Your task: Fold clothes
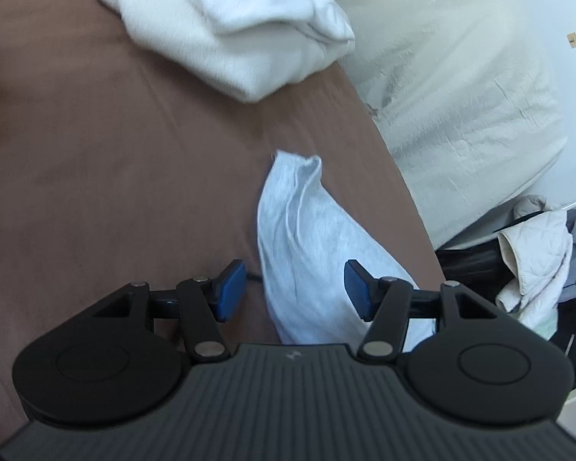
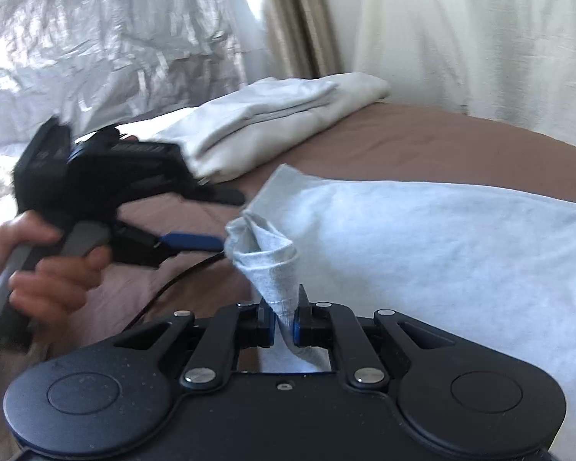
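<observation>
Brown bed point(image 2: 422, 142); pinched grey garment point(image 2: 441, 253)

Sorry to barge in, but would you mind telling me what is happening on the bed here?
A person is folding clothes on a brown bed with two handheld grippers. The right gripper is shut on a corner of a light grey garment. The left gripper is open, close to the garment. A folded white garment lies farther back.

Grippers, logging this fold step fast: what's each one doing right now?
Left gripper: open, holding nothing.
Right gripper: closed on the light grey garment.
</observation>
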The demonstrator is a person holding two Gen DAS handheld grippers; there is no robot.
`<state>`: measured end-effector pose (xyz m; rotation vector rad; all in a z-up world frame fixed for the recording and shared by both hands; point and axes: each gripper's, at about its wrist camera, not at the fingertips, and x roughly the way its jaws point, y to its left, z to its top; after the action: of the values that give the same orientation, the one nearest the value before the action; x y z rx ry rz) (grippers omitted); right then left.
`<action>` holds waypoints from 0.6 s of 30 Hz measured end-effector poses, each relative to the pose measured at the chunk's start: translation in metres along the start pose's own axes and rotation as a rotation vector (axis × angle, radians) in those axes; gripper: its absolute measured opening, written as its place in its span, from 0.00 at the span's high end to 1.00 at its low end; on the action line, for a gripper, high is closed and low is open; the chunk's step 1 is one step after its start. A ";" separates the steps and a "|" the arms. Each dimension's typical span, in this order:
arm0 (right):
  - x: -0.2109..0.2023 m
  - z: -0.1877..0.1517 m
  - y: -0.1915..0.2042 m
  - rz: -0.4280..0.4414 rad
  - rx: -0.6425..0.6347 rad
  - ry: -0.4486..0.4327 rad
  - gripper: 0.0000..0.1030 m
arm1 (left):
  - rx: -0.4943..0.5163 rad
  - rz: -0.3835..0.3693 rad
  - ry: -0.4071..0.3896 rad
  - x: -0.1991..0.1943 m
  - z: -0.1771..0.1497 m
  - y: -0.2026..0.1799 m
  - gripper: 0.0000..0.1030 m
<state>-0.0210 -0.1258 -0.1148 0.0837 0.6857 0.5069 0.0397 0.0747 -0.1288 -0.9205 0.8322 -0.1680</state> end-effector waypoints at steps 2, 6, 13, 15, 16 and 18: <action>0.004 -0.004 0.007 0.024 -0.019 0.010 0.91 | -0.008 -0.014 0.013 0.003 0.001 0.003 0.43; 0.004 -0.004 0.018 0.051 -0.064 0.008 0.91 | -0.042 -0.067 0.069 0.015 -0.003 0.006 0.42; 0.004 0.001 0.022 0.046 -0.083 0.012 0.91 | 0.050 -0.073 0.052 0.016 -0.015 -0.005 0.74; 0.005 0.001 0.023 0.043 -0.088 0.011 0.91 | 0.129 -0.101 0.028 0.014 -0.020 -0.016 0.96; 0.006 0.001 0.023 0.041 -0.093 0.010 0.91 | 0.168 -0.111 0.019 0.013 -0.023 -0.022 0.96; 0.010 0.001 0.024 0.031 -0.098 0.015 0.91 | 0.239 -0.109 0.015 0.012 -0.027 -0.033 0.96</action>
<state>-0.0240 -0.1001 -0.1146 -0.0010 0.6738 0.5705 0.0358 0.0312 -0.1189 -0.7404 0.7571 -0.3619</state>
